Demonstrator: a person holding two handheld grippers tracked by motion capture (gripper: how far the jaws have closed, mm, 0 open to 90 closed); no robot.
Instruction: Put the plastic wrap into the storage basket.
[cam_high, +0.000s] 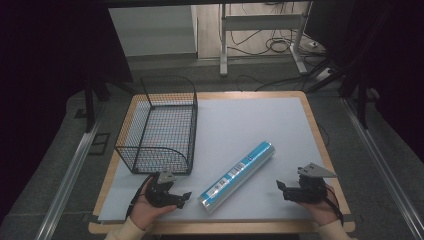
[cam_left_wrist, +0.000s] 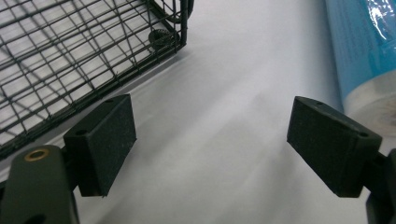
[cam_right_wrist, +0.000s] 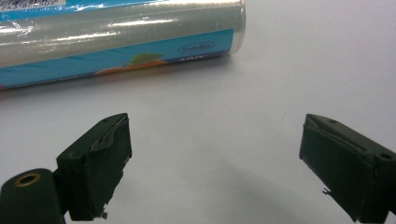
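Observation:
A roll of clear film with a blue label (cam_high: 237, 176) lies at a slant on the grey mat (cam_high: 240, 125), near the front. My left gripper (cam_high: 184, 199) rests just left of the roll's near end, open and holding nothing. In the left gripper view its jaws (cam_left_wrist: 210, 144) stand wide apart over bare mat, with the roll (cam_left_wrist: 364, 46) at the upper right. My right gripper (cam_high: 282, 191) sits to the right of the roll, also open. The right gripper view has the roll (cam_right_wrist: 116, 42) lying across the top, well beyond that gripper (cam_right_wrist: 215, 158).
A black wire basket (cam_high: 160, 127) stands on the mat's left side, just behind my left gripper, and its corner (cam_left_wrist: 70, 56) looms close in the left gripper view. The wooden table edge (cam_high: 320, 145) frames the mat. A desk frame and cables lie on the floor behind.

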